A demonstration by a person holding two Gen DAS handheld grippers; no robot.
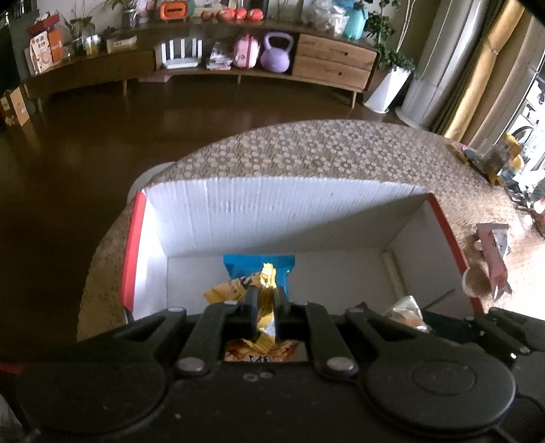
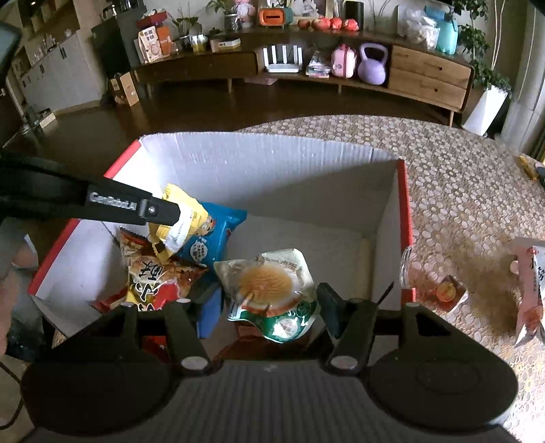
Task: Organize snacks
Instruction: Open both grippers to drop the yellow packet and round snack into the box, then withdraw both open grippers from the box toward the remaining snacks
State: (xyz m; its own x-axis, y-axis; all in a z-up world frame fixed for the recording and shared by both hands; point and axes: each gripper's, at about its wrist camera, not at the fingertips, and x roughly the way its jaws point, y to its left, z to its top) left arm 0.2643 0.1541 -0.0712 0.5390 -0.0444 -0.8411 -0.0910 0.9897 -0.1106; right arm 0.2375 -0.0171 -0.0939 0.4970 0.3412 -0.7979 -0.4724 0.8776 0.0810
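Now, yellow packet point(image 2: 180, 221): pinched upright over the box's point(image 2: 259, 160) left half, above the blue bag point(image 2: 211, 238).
Left gripper point(image 1: 264, 306): clamped on packet, directly above pile.
Right gripper point(image 2: 269, 303): jaws parted, straddling the green pastry pack point(image 2: 272, 289), pads not visibly pressing.

A home living room. A long, low wooden sideboard point(image 2: 306, 64) runs along the far wall, with drawers point(image 2: 427, 76) at one end and open shelves holding a purple kettlebell point(image 2: 373, 64), a small pink case point(image 2: 343, 61) and a white router point(image 2: 282, 59). On top sit apples point(image 2: 328, 23), potted plants point(image 2: 185, 25) and boxes. A tall plant in a white pot point(image 2: 485, 109) stands beside curtains point(image 1: 483, 68). The floor point(image 1: 85, 136) is dark wood, and the table point(image 2: 460, 177) nearest the camera wears a patterned cloth.
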